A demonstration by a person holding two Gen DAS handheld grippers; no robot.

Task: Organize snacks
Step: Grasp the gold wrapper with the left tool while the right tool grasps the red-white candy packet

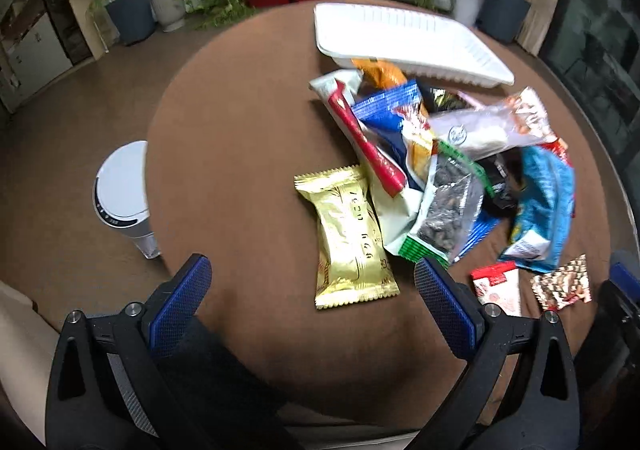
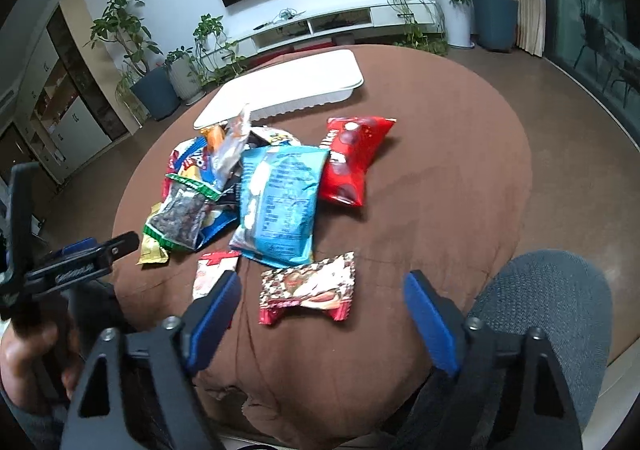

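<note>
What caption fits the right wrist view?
Open right gripper above a patterned snack packet, snack pile and white tray beyond on the brown table.

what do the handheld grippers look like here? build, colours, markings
Both match: the left gripper and right gripper have black, triangulated plastic finger arms with silver screw heads at the joints, ending in blue pads with a fine mesh texture. No cables visible. Seen side-on from the right wrist, the left one carries embossed lettering, unreadable.
</note>
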